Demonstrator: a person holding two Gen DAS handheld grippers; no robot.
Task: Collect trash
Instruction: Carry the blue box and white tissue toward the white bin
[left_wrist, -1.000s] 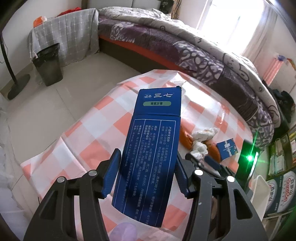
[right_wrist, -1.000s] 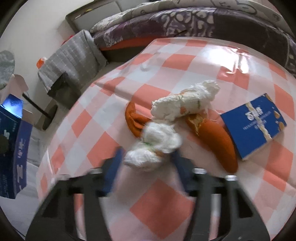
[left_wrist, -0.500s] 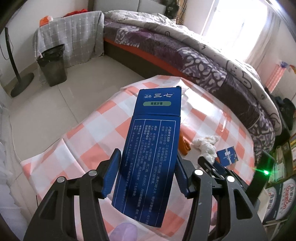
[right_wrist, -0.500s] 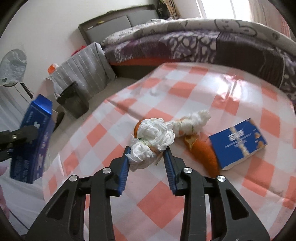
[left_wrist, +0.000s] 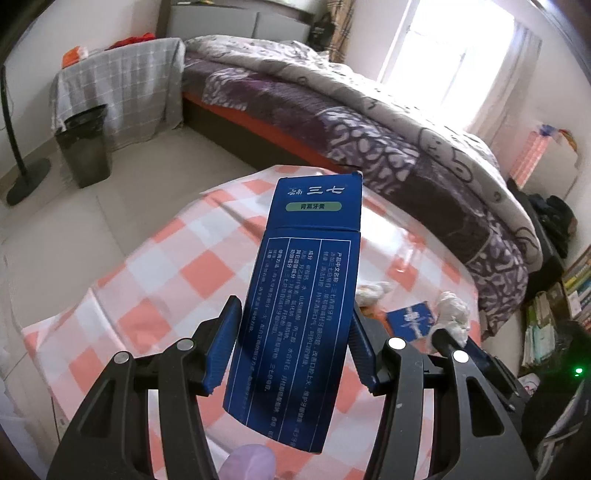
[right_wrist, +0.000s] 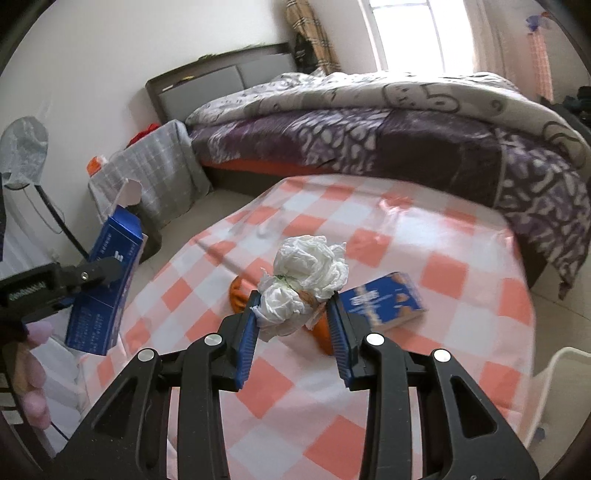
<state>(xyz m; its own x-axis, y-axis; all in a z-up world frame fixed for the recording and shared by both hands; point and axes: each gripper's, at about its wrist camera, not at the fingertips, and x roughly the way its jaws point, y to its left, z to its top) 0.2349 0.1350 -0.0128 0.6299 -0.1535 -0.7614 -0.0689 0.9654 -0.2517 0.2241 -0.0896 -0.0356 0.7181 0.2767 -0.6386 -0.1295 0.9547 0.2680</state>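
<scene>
Blue box (left_wrist: 303, 295) clamped in left gripper (left_wrist: 291, 347); tissue wad (right_wrist: 303, 280) pinched in right gripper (right_wrist: 293, 332). Pickup seems done; next, carry both to bin (left_wrist: 85, 147)

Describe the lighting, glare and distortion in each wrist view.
Left wrist: the window is blown out, washing the bedding pale; the blue box stays sharp; the fisheye bends the room's edges. Right wrist: glare streaks the checked tablecloth; the tissue wad is sharp; the corners darken.
</scene>
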